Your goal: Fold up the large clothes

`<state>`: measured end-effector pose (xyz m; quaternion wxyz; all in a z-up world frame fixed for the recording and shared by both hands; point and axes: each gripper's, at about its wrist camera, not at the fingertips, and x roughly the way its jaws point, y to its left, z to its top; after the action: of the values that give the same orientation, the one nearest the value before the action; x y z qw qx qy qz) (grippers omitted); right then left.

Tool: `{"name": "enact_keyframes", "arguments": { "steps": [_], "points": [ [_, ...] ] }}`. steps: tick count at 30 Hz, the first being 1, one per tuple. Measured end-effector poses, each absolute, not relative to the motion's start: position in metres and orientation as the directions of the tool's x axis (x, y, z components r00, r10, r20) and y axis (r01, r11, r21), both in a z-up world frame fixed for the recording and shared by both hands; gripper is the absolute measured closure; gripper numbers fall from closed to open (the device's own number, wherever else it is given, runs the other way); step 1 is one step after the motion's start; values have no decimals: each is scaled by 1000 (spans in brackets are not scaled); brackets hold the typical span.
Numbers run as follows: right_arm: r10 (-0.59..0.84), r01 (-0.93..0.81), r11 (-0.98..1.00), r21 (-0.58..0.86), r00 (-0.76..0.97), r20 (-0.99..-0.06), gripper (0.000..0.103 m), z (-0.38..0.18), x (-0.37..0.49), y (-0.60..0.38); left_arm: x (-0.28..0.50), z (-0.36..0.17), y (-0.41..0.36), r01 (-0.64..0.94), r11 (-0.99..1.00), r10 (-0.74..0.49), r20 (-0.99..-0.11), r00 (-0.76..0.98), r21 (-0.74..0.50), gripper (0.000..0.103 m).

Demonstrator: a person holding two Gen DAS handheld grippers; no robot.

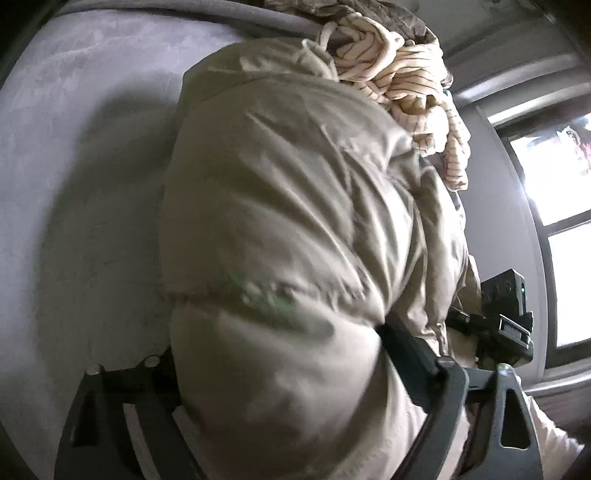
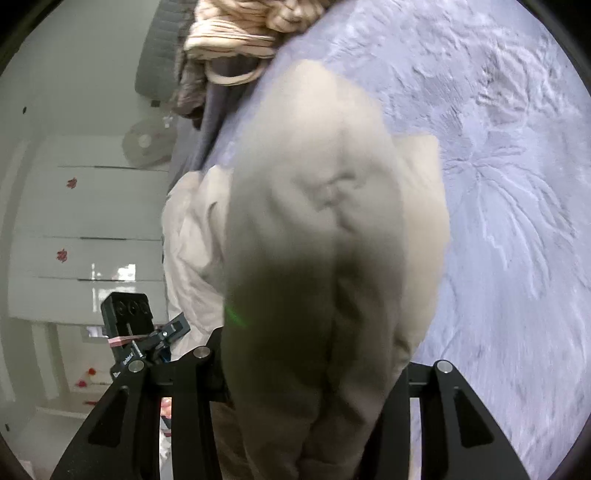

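A large beige puffy jacket (image 1: 295, 229) fills the middle of the left wrist view and bulges between my left gripper's (image 1: 295, 369) fingers (image 1: 410, 343), which are shut on it. The same beige jacket (image 2: 325, 240) hangs between my right gripper's (image 2: 314, 373) fingers, whose tips are hidden by the cloth; it is shut on the jacket. The jacket is lifted over the lilac bed cover (image 2: 517, 184). The right gripper's body (image 1: 506, 317) shows at the jacket's right edge in the left wrist view, and the left gripper's body (image 2: 129, 325) shows at left in the right wrist view.
A heap of cream striped and brown clothes (image 1: 399, 66) lies at the far end of the bed (image 1: 74, 184); it also shows in the right wrist view (image 2: 236, 33). A window (image 1: 554, 221) is at right. White drawers (image 2: 92, 240) and a fan (image 2: 146, 144) stand beside the bed.
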<state>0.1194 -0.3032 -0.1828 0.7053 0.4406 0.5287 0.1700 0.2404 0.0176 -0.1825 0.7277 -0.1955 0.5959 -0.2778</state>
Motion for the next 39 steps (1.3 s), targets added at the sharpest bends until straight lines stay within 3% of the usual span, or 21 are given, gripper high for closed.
{"name": "enact_keyframes", "arguments": {
  "steps": [3, 7, 12, 13, 16, 19, 24, 29, 32, 39],
  "points": [
    [699, 234, 566, 791, 372, -610, 44, -197, 101, -313, 236, -188, 16, 181, 784, -619, -771, 150, -594, 5],
    [694, 285, 546, 788, 373, -616, 41, -197, 90, -318, 218, -174, 1, 174, 844, -534, -822, 196, -507, 5],
    [574, 261, 683, 682, 387, -722, 40, -147, 68, -311, 185, -132, 33, 167, 909, -416, -847, 331, -381, 5],
    [543, 254, 710, 657, 397, -740, 40, -138, 61, -313, 175, -125, 37, 161, 914, -405, -847, 345, -372, 5],
    [439, 224, 790, 570, 442, -782, 70, -105, 32, -312, 148, -114, 42, 142, 925, -379, -850, 365, -352, 5],
    [412, 163, 821, 548, 496, -764, 79, -73, 7, -308, 118, -118, 40, 144, 942, -336, -870, 362, -303, 5],
    [384, 61, 883, 466, 479, -790, 80, -70, -4, -272, 97, -140, 23, 137, 951, -307, -890, 338, -276, 5],
    [301, 83, 932, 352, 364, -881, 83, -128, 11, -249, 90, -149, 11, 144, 962, -270, -894, 358, -232, 5],
    [299, 130, 923, 361, 345, -890, 87, -150, 9, -258, 84, -153, 7, 157, 964, -260, -894, 366, -216, 0],
    [296, 155, 920, 359, 324, -898, 87, -169, 15, -263, 79, -152, 7, 115, 971, -238, -908, 344, -211, 0]
  ]
}}
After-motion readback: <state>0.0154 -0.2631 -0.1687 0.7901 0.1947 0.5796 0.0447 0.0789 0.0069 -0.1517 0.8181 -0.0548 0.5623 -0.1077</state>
